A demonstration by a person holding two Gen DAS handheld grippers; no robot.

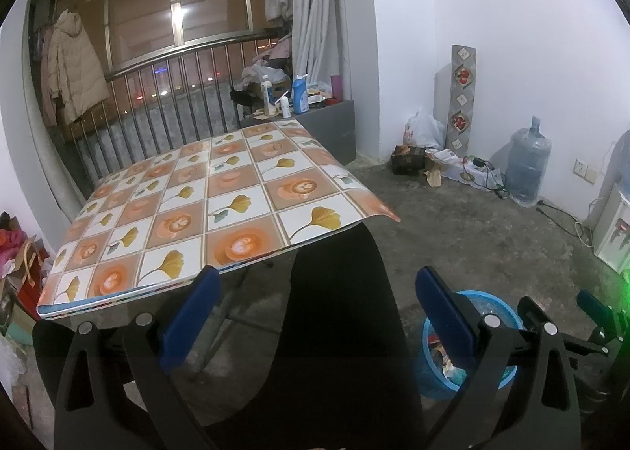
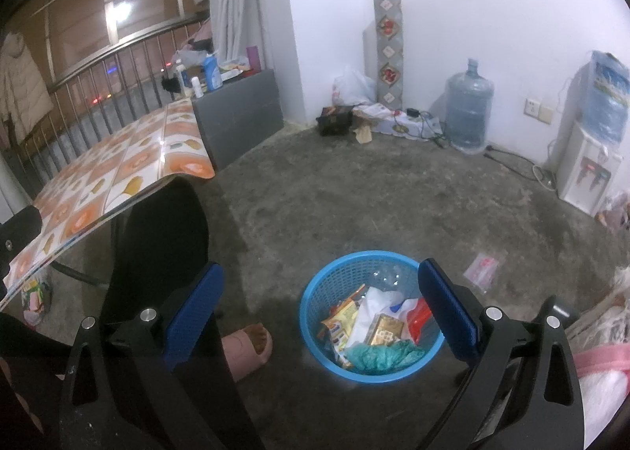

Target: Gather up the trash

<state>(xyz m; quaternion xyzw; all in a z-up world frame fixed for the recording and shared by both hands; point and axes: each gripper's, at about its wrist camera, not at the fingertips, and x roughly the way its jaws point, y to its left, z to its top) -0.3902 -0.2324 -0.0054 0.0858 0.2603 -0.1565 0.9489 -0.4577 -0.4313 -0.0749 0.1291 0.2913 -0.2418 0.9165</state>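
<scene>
A blue mesh trash basket (image 2: 315,292) stands on the concrete floor, holding several wrappers, a white bag and a green cloth (image 2: 380,357). It also shows in the left wrist view (image 1: 431,383) at lower right. My right gripper (image 2: 321,290) is open and empty, held above the basket. My left gripper (image 1: 317,296) is open and empty, in front of the near edge of the table (image 1: 189,190) with the orange flower cloth. A small pink-and-clear wrapper (image 2: 481,266) lies on the floor to the right of the basket.
The person's black-trousered leg (image 1: 338,316) and slippered foot (image 2: 248,347) sit between table and basket. A water jug (image 2: 468,111), dispenser (image 2: 586,170), bags and cables line the far wall. A grey cabinet (image 2: 240,115) with bottles stands behind the table.
</scene>
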